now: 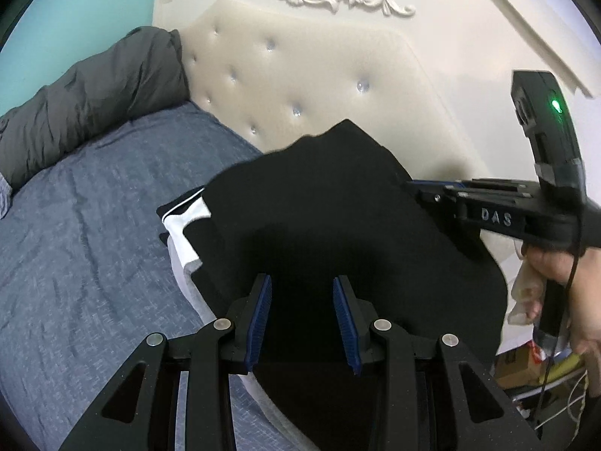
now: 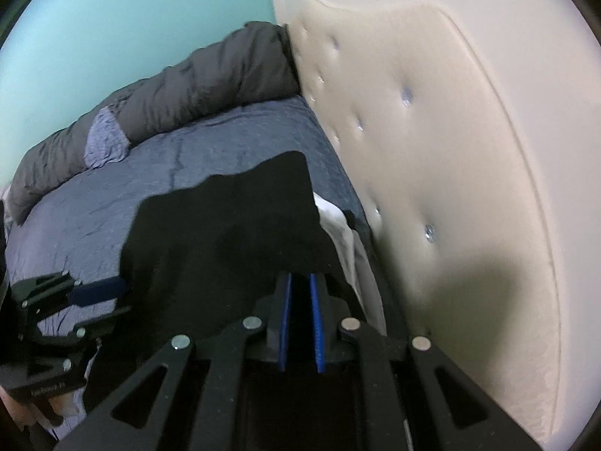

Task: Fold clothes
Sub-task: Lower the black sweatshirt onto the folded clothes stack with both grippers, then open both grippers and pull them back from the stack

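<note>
We had the black garment (image 1: pixel 338 195) over a blue bedspread (image 1: pixel 94 206), by the tufted cream headboard (image 1: pixel 319 75). Our right gripper (image 2: pixel 300 323) pinched it nearly closed; whether the part-open left gripper (image 1: pixel 302 323) gripped it, we couldn't tell.

black garment (image 1: pixel 338 203): soft matt cloth
bed sheet (image 1: pixel 94 206): blue, crinkly cloth
headboard (image 1: pixel 300 75): smooth cream padding, shiny buttons

A black garment (image 1: pixel 338 203) hangs lifted and spread above the bed. Beneath it lies a black-and-white garment (image 1: pixel 184 221), partly covered.
</note>
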Motion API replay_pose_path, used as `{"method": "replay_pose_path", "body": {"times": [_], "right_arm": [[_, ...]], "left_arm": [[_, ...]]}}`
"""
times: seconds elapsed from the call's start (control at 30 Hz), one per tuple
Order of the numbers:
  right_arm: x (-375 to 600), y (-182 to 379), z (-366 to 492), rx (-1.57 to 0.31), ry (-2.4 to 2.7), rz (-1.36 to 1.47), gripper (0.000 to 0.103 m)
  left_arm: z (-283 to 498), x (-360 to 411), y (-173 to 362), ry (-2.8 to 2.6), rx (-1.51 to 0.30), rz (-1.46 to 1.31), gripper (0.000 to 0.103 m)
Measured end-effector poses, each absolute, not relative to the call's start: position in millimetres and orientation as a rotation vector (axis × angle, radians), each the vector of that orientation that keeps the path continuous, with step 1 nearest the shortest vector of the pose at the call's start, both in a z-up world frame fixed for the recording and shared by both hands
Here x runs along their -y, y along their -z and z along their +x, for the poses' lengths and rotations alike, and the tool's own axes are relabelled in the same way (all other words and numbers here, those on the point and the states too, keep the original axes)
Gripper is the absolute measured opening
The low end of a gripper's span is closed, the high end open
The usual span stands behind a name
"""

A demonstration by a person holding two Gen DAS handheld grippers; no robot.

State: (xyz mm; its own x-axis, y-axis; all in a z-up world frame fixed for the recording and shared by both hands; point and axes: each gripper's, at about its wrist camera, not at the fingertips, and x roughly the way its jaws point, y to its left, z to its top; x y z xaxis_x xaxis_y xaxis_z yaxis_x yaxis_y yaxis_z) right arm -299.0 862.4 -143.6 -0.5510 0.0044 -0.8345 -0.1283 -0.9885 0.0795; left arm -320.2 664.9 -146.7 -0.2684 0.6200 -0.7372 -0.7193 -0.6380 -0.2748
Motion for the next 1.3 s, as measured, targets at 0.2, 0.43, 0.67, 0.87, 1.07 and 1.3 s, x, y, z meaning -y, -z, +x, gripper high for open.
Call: {"method": "replay_pose_path", "body": {"times": [0.2,0.43,0.67,0.87,1.07,1.3], "right_arm": [[-870.0,129.5,-277.5,-0.257,-2.744,-1.347,0.01],[-873.9,109.6,-221.6,-0.307,-2.815,-1.202,0.01],[-864.9,116.7,-171.0,-0.354,-2.817,-1.16,0.01],[-852.1,118.1,-138.1,-0.406,-2.821,-1.105,0.01],[-831.5,110.8,-108.0,-0.43,-2.822,-1.076,0.01],[-805.2,90.4,-79.6,-0.399,-2.815,-1.011,0.01]], "left_arm": [[-305.7,-656.0,138.5,-2.0,-0.174,-1.04,0.037],[-284.0,-631.7,123.4,-2.006,-0.16,-1.001,0.037],[-243.6,-620.9,116.4,-1.983,-0.164,-0.993,0.038],[-212.1,-607.9,110.1,-1.982,-0.135,-0.993,0.038],[-191.8,-590.6,96.1,-1.994,-0.12,-0.973,0.038],[-170.6,-569.0,73.8,-2.016,-0.118,-0.931,0.038]]}}
